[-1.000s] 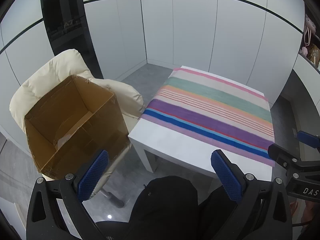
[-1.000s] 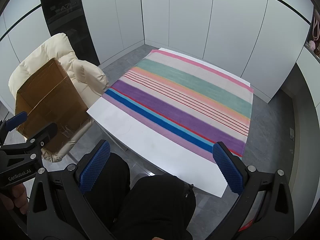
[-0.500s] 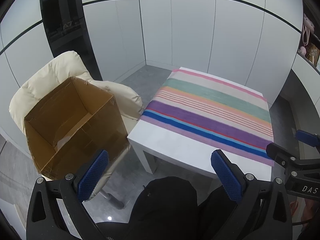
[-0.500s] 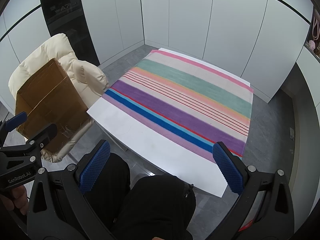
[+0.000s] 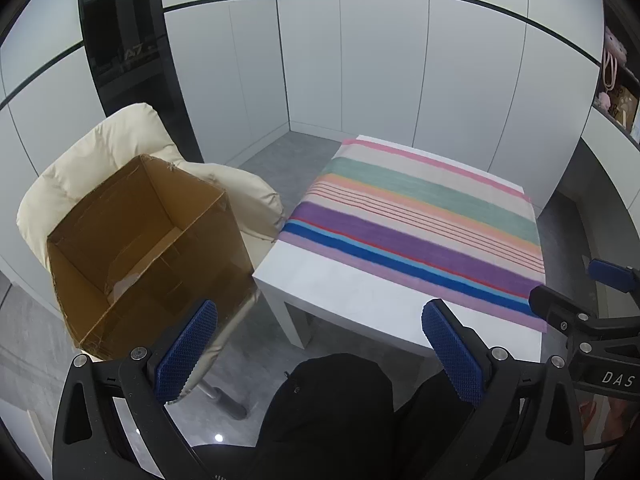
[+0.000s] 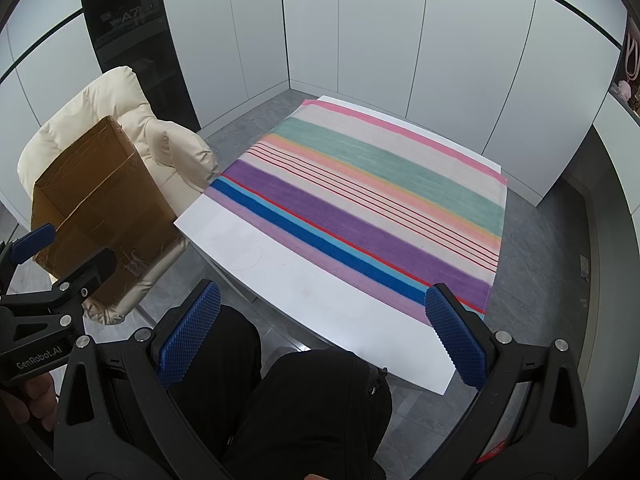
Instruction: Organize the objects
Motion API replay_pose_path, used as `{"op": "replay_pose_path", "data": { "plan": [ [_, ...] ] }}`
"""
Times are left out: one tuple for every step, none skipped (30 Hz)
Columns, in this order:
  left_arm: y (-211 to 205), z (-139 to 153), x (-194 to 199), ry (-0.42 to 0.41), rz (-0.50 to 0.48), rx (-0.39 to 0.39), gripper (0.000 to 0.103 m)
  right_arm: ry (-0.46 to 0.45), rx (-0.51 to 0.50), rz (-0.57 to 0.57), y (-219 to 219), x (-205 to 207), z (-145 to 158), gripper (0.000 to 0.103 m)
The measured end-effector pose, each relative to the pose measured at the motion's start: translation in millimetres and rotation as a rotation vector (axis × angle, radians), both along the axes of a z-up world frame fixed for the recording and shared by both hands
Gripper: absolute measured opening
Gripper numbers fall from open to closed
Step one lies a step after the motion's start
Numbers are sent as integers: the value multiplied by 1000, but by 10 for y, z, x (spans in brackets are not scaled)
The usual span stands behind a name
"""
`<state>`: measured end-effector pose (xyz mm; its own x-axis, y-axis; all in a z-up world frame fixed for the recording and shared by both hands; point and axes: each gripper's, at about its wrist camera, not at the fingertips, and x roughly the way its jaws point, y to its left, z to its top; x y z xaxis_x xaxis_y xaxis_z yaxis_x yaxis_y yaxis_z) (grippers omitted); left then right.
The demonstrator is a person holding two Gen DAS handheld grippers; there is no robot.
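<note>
An open brown cardboard box (image 5: 136,248) stands on a cream padded chair (image 5: 92,156) left of the table; its inside looks empty. It also shows in the right wrist view (image 6: 100,208). A white table (image 5: 360,292) carries a striped cloth (image 5: 420,220), with no loose objects on it. The cloth also shows in the right wrist view (image 6: 360,204). My left gripper (image 5: 320,352) is open and empty, held above my lap before the table's near edge. My right gripper (image 6: 320,340) is open and empty, likewise over my lap.
White cabinet walls (image 5: 360,60) surround the room. A dark glass panel (image 5: 120,40) stands behind the chair. A shelf with pink items (image 5: 616,80) is at the far right. My black-clad legs (image 6: 300,408) sit below the table's near edge. Grey floor (image 6: 540,240) lies right of the table.
The left wrist view has drifted slightly, so the table and box sit a little lower in the frame. The right gripper has barely moved. Both grippers stay open.
</note>
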<state>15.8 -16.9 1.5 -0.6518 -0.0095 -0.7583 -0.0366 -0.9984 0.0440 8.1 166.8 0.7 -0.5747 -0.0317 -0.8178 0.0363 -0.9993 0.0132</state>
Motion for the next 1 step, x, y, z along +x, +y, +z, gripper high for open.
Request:
{"op": "replay_pose_path", "data": {
  "plan": [
    [7, 0, 0, 0, 2, 0, 103, 0, 0, 0, -1, 0, 0, 103]
  ]
}}
